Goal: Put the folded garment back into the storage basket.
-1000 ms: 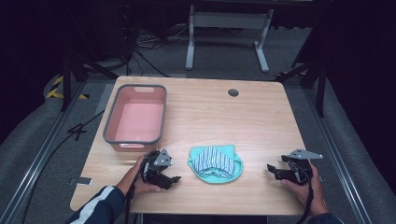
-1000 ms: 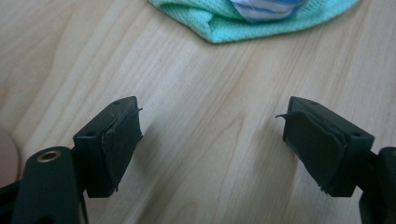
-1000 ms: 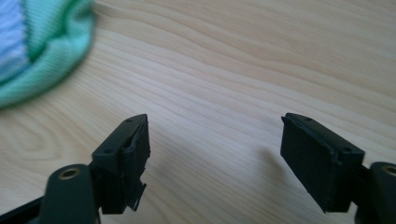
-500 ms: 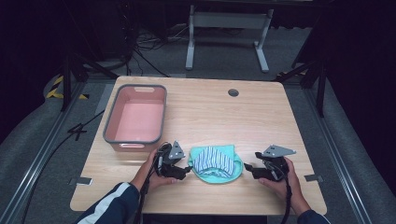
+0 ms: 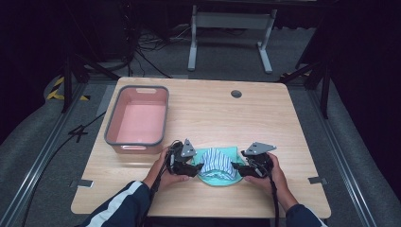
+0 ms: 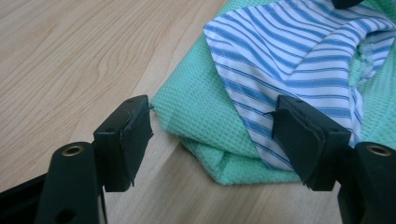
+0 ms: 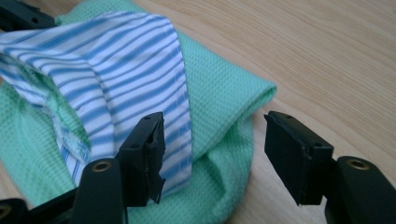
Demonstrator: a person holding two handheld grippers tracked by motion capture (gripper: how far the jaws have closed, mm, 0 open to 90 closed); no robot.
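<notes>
Item: blue-and-white striped cotton cloth (image 5: 216, 159) lying on folded green waffle-weave towel (image 5: 213, 178), near table edge; soft, light, limp; left gripper (image 6: 212, 130) and right gripper (image 7: 215, 149), jaws spread, straddle opposite folded edges, best pinch points

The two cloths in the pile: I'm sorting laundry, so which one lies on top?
The blue-and-white striped cloth lies on top. The green waffle-weave cloth is spread under it on the table, its edges showing around the striped one.
</notes>
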